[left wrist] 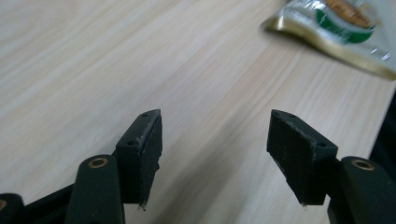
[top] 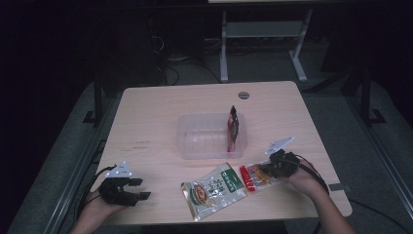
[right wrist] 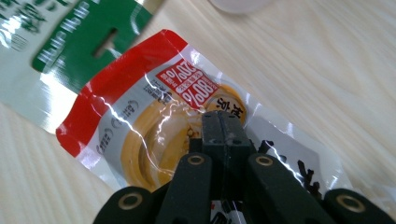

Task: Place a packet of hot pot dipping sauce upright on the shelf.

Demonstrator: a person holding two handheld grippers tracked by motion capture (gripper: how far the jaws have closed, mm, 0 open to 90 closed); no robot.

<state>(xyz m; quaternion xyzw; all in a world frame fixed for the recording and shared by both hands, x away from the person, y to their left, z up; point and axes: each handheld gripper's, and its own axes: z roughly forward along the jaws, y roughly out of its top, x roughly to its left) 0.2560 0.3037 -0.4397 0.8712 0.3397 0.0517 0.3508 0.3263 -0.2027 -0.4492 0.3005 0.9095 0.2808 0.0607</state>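
A red and yellow snack packet (top: pixel 250 177) (right wrist: pixel 135 121) lies flat near the table's front right. My right gripper (top: pixel 265 171) (right wrist: pixel 223 117) is shut on the packet's right end, and the film wrinkles toward its tips. Left of it lies a green and gold packet (top: pixel 213 188) (right wrist: pixel 70 42) (left wrist: pixel 343 28). At the front left corner my left gripper (top: pixel 141 188) (left wrist: pixel 215 140) hovers low over bare wood, open, with nothing between its pads. A clear plastic container (top: pixel 195 146) sits mid-table with a dark red packet (top: pixel 233 127) standing on edge at its right end.
The light wooden table (top: pixel 146 122) has a round grey cable cap (top: pixel 244 94) at its back edge. Beyond it are a dark floor, cables and a white desk frame (top: pixel 224 53). The container's rim (right wrist: pixel 238 3) lies just ahead of the right gripper.
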